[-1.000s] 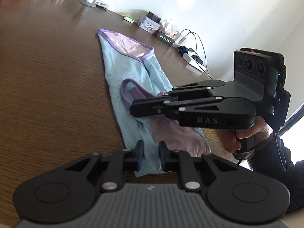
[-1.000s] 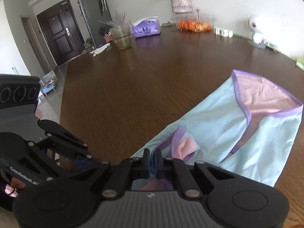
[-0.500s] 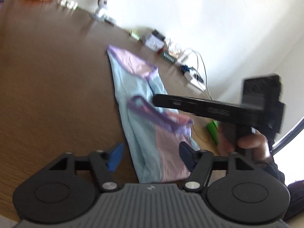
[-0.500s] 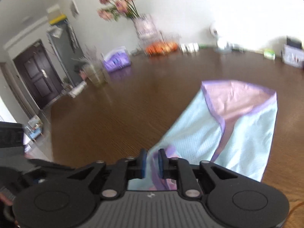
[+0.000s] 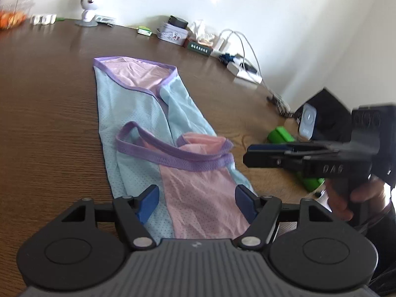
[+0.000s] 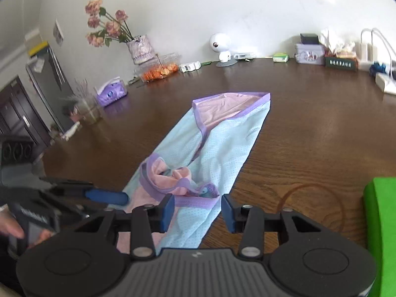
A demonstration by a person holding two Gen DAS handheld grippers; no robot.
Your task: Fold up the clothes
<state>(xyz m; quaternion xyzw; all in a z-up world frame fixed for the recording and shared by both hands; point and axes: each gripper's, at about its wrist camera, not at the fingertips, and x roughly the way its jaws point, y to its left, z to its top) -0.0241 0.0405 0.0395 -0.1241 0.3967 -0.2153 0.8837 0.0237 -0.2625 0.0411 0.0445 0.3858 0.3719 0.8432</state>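
My left gripper (image 5: 194,203) is open; its jaws have just been opening, and nothing is pinched. The near end of the blue and pink shirt (image 5: 138,113) lies right under it on the brown table (image 5: 44,113). My right gripper (image 6: 196,210) has just been opening too and holds nothing. The shirt's purple strap (image 6: 195,201) shows in its gap. The shirt is long and runs away from me toward twelve o'clock. Both hands sit at the near end, my left one a bit closer, I think.
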